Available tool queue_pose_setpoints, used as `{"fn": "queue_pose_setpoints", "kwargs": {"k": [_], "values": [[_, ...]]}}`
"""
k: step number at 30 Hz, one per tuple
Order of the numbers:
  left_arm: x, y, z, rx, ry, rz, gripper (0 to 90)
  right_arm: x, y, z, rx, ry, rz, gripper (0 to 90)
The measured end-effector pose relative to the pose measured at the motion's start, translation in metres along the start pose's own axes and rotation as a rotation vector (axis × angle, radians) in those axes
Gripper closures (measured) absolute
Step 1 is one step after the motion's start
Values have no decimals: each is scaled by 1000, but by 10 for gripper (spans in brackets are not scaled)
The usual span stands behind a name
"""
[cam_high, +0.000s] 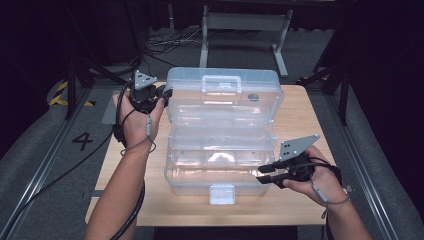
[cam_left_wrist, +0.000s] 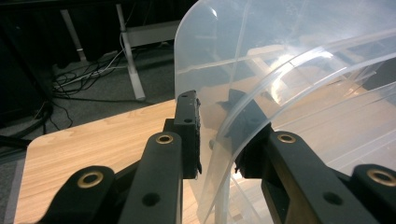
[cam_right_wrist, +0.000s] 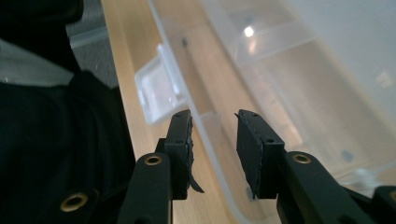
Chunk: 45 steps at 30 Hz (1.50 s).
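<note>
- while a clear plastic box (cam_high: 220, 165) stands open at the middle of the wooden tabletop (cam_high: 300, 115), its lid (cam_high: 225, 92) is tipped up at the far side.
- the left gripper (cam_high: 165, 93) has its fingers (cam_left_wrist: 187, 126) straddling the lid's left edge, one on each side; whether they press it cannot be told.
- the right gripper (cam_high: 265, 172) sits at the box's near right corner, fingers (cam_right_wrist: 180, 149) spread astride the rim, not pressing it.
- a white latch (cam_high: 222, 194) hangs at the front wall.
</note>
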<state>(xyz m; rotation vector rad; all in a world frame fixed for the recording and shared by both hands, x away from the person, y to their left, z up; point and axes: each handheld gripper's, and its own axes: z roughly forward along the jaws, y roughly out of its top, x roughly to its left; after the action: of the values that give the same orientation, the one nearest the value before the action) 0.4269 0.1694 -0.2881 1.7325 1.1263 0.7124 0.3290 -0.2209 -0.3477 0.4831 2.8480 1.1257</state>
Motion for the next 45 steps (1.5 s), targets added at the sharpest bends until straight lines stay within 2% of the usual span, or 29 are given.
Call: {"fn": "queue_pose_setpoints", "kwargs": {"k": [1,4,7,9,10,15,17,20,22,25,33,35,45], "values": [[0,0,1,-3,1,-1,743,0,0,0,0,0,0,659],[1,1,2,0,-1,-6,744,1,-1,11,67,20,-16,653],[1,2,3,4,-1,-4,743,1,-2,22,123,19,-45,651],[2,3,4,3,-1,-6,743,2,-3,27,144,11,-39,650],[2,3,4,6,-4,-9,743,2,-3,30,162,8,-53,651],[3,4,5,8,-3,-7,743,3,-4,39,194,7,-74,668],[3,4,5,8,-3,-8,743,1,-5,43,207,1,-85,710],[3,4,6,7,-3,-9,743,-1,-5,43,212,-7,-115,798],[3,4,6,9,-5,-12,743,-1,-5,44,205,-15,-105,802],[3,5,7,9,-3,-16,744,-1,-5,43,209,-15,-128,807],[6,7,12,15,-2,-27,748,0,-6,44,204,-20,-118,807],[7,8,14,14,-3,-32,748,-1,-6,43,209,-15,-137,807],[11,10,21,13,-13,-55,757,0,-6,43,207,-20,-131,806]]}}
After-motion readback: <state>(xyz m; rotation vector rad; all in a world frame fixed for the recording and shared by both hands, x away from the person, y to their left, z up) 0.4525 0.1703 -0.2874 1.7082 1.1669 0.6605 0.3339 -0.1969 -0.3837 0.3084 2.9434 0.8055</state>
